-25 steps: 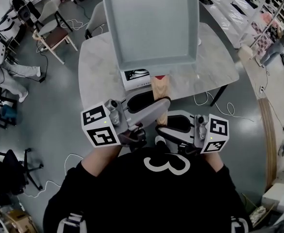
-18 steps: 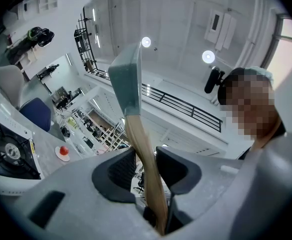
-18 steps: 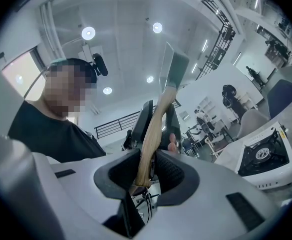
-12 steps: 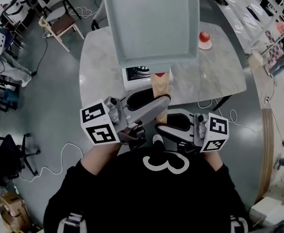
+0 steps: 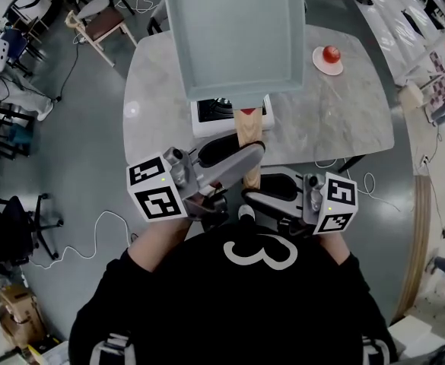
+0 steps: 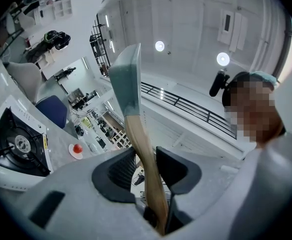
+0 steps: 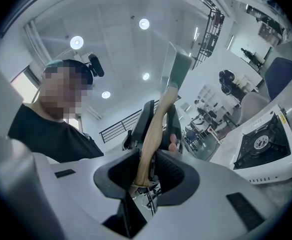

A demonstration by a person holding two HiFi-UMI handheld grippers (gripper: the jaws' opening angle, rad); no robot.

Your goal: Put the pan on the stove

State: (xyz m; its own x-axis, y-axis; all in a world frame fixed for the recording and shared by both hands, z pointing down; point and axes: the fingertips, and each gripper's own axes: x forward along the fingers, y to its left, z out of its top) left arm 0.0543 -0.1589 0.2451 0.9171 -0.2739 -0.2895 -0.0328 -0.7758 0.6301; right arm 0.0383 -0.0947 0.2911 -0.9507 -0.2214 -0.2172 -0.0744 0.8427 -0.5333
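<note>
A square grey-blue pan (image 5: pixel 237 33) with a wooden handle (image 5: pixel 249 139) is held up in the air, above the white gas stove (image 5: pixel 209 120) that stands on the marble table (image 5: pixel 336 120). The pan hides most of the stove in the head view. My left gripper (image 5: pixel 241 162) is shut on the handle from the left. My right gripper (image 5: pixel 256 198) is shut on the handle's lower end from the right. In the left gripper view the handle (image 6: pixel 145 154) runs up between the pads to the pan (image 6: pixel 126 79). The right gripper view shows the handle (image 7: pixel 153 129) clamped too, with the stove (image 7: pixel 260 146) at the right.
A red round thing on a white saucer (image 5: pixel 329 56) sits at the table's far right. Chairs (image 5: pixel 100 21) and cables (image 5: pixel 93 234) lie on the floor to the left. A cable (image 5: pixel 359 177) hangs off the table's near right edge.
The table and stove have slid lower and nearer in the head view, and the red thing on the saucer has come into sight. Both grippers keep their hold on the handle.
</note>
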